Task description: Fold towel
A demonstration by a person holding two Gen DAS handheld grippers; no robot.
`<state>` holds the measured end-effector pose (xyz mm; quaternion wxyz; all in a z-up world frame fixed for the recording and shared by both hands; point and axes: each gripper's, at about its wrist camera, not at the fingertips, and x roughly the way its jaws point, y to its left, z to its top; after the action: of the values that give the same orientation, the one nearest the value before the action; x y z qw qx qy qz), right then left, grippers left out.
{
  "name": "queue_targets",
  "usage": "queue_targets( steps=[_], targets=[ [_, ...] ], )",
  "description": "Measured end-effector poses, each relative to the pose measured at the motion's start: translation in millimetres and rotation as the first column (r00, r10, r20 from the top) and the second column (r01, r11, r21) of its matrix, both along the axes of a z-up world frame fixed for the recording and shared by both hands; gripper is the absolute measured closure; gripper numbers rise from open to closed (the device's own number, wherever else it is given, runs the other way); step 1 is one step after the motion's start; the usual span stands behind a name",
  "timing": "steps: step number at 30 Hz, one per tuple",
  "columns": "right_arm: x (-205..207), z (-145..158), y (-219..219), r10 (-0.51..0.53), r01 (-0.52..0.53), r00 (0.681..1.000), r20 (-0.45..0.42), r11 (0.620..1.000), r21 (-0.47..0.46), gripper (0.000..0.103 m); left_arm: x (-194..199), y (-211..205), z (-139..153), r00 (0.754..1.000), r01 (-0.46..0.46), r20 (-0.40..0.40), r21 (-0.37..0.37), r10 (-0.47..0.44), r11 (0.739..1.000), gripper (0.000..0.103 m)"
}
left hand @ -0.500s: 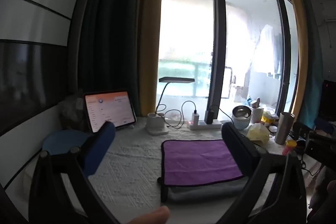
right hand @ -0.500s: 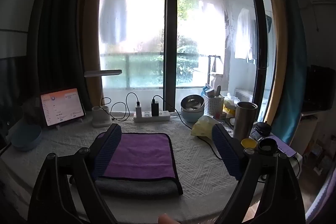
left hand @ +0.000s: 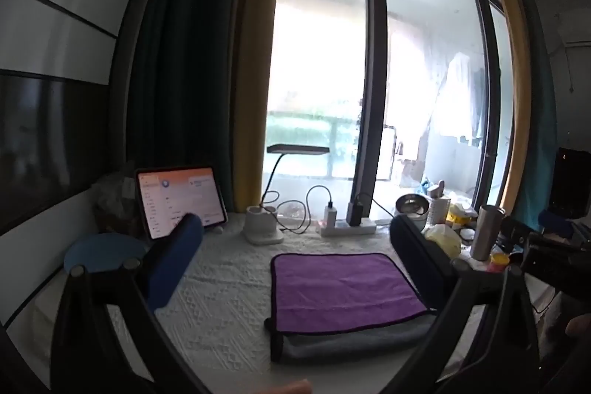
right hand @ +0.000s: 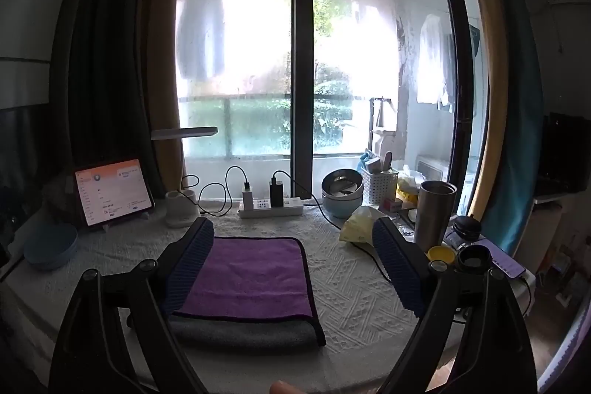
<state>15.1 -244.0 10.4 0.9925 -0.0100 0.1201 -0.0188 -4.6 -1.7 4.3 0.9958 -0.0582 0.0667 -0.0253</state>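
A purple towel (left hand: 343, 287) with a dark border lies folded flat on the white quilted table cover, its grey underside showing along the near edge. It also shows in the right wrist view (right hand: 247, 279). My left gripper (left hand: 291, 239) is open and empty, held above the table with the towel between and below its fingers, towards the right one. My right gripper (right hand: 293, 239) is open and empty, with the towel below, towards its left finger (right hand: 188, 264). Neither gripper touches the towel.
A lit tablet (right hand: 110, 191) stands at the back left, a blue plate (right hand: 50, 246) beside it. A lamp base (right hand: 179, 209) and power strip (right hand: 271, 207) with cables sit by the window. Bowls (right hand: 340, 192), a steel tumbler (right hand: 434, 213), a yellow bag (right hand: 358, 228) and small jars crowd the right.
The left view has shifted slightly, so the towel sits a little further left between the fingers. The right gripper has hardly moved. The towel lies as before.
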Motion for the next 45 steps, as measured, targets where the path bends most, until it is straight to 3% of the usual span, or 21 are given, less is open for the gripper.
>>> queue_targets(
  steps=[45],
  targets=[
    [-8.0, -2.1, -1.5, 0.013, -0.013, 1.0, 0.0, 1.0, 0.018, 0.013, -8.9, -0.7, 0.9, 0.999, 0.028, 0.029, -0.013, -0.028, 1.0, 0.001]
  ],
)
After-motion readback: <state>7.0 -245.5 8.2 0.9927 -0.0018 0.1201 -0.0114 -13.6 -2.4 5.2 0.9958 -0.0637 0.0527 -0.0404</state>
